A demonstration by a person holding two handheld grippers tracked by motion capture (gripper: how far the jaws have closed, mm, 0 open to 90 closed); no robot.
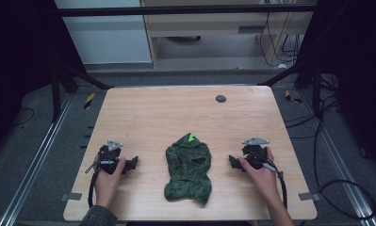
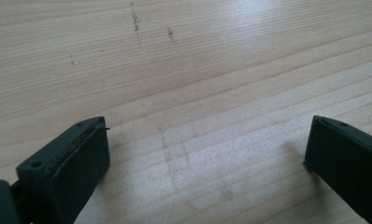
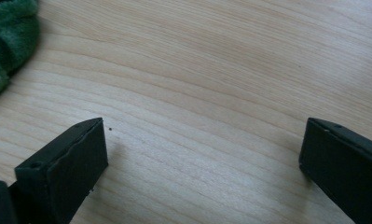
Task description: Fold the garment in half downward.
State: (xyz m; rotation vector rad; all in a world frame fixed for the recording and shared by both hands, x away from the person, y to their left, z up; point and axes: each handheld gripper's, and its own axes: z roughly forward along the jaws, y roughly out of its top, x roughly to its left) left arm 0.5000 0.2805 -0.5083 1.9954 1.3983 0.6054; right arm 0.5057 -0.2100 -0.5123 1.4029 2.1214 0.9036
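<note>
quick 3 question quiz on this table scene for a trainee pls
1. True or false: the left tool is gripping the green garment.
2. What lies on the wooden table between the two tools?
3. The jaws of the right tool stand: A) wide apart with only bare wood between them, B) shut tight, C) clamped on cloth.

Key
1. False: its jaws are open over bare wood, apart from the garment.
2. A small green garment with a bright green tag at its far end.
3. A.
</note>
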